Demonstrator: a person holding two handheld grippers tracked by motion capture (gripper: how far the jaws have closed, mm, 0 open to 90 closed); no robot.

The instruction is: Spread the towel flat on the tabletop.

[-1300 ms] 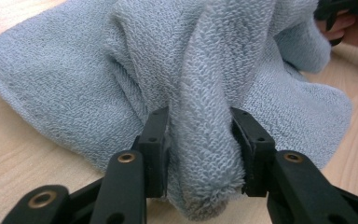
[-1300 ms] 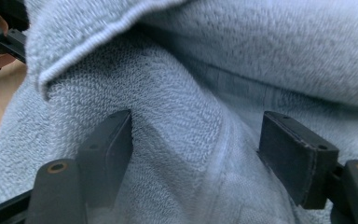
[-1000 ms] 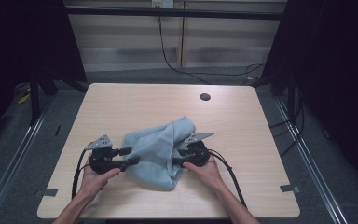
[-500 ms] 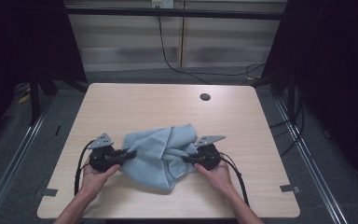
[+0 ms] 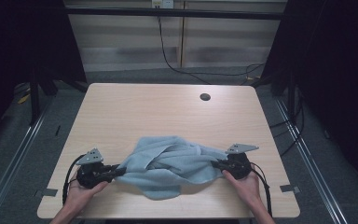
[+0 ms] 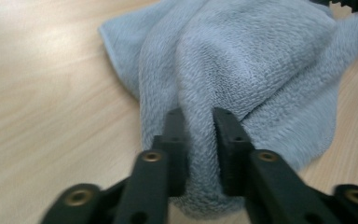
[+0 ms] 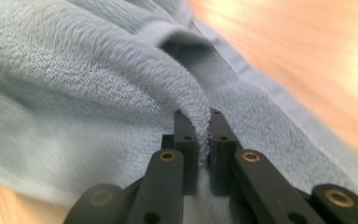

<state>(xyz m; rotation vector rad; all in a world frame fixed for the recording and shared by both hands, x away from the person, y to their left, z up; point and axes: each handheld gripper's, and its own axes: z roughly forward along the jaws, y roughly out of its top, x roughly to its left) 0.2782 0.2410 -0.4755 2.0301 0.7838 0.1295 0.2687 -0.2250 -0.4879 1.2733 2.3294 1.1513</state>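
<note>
In the high view, the light-blue towel (image 5: 170, 165) lies bunched on the near half of the counter (image 5: 168, 112), strung between the two tools. The left hand-held gripper (image 5: 120, 170) pinches its left end and the right hand-held gripper (image 5: 216, 164) its right end, so the towel's long axis runs from one gripper straight across to the other, its ends pointing at each. A loose lobe sags toward the person, below that line. A small dark hole (image 5: 205, 97) sits well beyond the right gripper.

In the left gripper view, the left hand-held gripper (image 6: 199, 116) has a thick ridge of towel (image 6: 261, 60) between its jaws; they have just been opening a little, yet the pads press the pile on both sides. The cloth fans out ahead of the tips.

In the right gripper view, the right hand-held gripper (image 7: 204, 116) is pressed together on a thin folded edge of towel (image 7: 74, 93), the hem running off ahead and to its right.

My judgement of the risk: the left grip holds a fat, springy fold rather than an edge, so any further pull apart could drag it out of those slackened jaws. The twisted middle could also stay bunched.
</note>
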